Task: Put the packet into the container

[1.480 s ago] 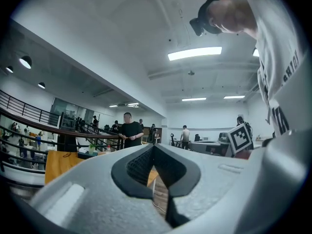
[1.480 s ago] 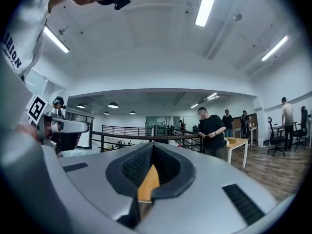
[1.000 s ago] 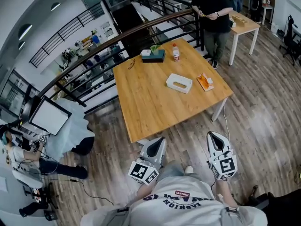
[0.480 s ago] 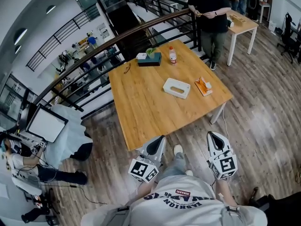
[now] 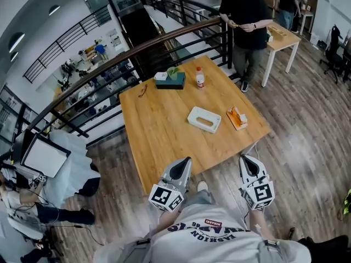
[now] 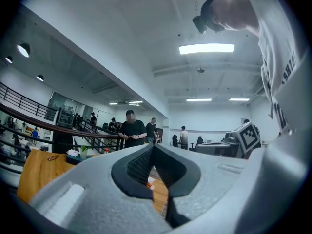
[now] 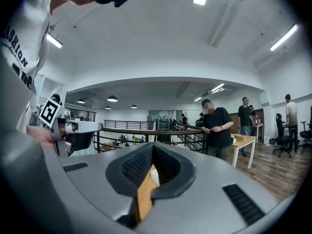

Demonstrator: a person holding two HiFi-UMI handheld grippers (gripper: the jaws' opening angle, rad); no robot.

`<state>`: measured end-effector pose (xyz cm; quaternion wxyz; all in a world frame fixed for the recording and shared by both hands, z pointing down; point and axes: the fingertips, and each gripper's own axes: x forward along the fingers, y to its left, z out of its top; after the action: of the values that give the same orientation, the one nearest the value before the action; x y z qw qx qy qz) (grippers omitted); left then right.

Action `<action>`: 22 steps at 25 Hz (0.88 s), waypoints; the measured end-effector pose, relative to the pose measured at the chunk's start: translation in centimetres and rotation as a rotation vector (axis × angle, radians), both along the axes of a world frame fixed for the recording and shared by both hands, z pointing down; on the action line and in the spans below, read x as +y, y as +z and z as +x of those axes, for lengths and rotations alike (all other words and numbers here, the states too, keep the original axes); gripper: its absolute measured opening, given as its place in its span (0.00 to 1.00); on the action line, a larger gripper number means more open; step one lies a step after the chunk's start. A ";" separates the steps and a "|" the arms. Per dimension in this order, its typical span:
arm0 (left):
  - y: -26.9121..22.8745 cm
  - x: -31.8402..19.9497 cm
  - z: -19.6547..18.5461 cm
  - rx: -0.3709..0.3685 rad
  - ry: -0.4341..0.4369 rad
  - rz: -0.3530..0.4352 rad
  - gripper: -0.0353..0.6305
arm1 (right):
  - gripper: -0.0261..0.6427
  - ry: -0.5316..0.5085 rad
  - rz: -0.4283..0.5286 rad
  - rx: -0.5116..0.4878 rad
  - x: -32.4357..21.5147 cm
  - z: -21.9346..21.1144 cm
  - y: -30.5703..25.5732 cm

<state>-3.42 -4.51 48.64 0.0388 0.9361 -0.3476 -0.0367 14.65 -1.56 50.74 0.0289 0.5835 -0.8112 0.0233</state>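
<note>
Both grippers are held low over the wooden floor (image 5: pixel 307 125), short of the near edge of the wooden table (image 5: pixel 159 136). The left gripper (image 5: pixel 186 161) has its jaws clenched on nothing, and so does the right gripper (image 5: pixel 245 159).

The orange packet (image 5: pixel 237 117) lies flat near the table's right edge. The white container (image 5: pixel 204 119) sits just left of it, apart from it. Only the near strip of tabletop lies between the grippers and these two.

Farther back stand a bottle (image 5: pixel 200 78) and a dark box (image 5: pixel 170 80) with a small white item and a green plant on it. A pair of glasses (image 5: pixel 142 90) lies left of the box. Behind the table runs a black railing (image 5: pixel 164 34). A person in black (image 5: pixel 244 26) stands at the far right corner, beside a second, paler table (image 5: pixel 281 33).

Only the head view shows the packet and the container together. The left gripper view catches just an orange-and-white scrap through the gap behind its closed tips, plus the box and glasses at far left and the right gripper's marker cube. The right gripper view shows a strip of table and a white edge through its own gap, with the left gripper's marker cube at left.
</note>
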 end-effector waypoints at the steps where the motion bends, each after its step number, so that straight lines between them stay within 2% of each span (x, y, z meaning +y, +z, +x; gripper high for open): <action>1: -0.2 -1.1 0.0 0.000 0.004 0.006 0.06 | 0.05 -0.006 0.006 0.006 -1.0 -0.2 -0.3; 8: -1.3 -7.3 0.0 0.004 0.007 0.024 0.06 | 0.05 -0.009 0.013 0.018 -6.8 -1.0 -1.7; 15: -1.7 -11.1 -0.7 0.009 0.008 0.020 0.06 | 0.05 -0.014 -0.012 0.006 -11.1 -1.9 -1.7; 22: -1.1 -13.5 -1.6 0.018 0.055 0.033 0.06 | 0.05 -0.017 0.021 -0.001 -14.1 -4.0 -2.2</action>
<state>-5.06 -17.96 47.54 0.0274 0.9455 -0.3205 -0.0497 10.66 -15.61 48.57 0.0224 0.5769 -0.8164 0.0150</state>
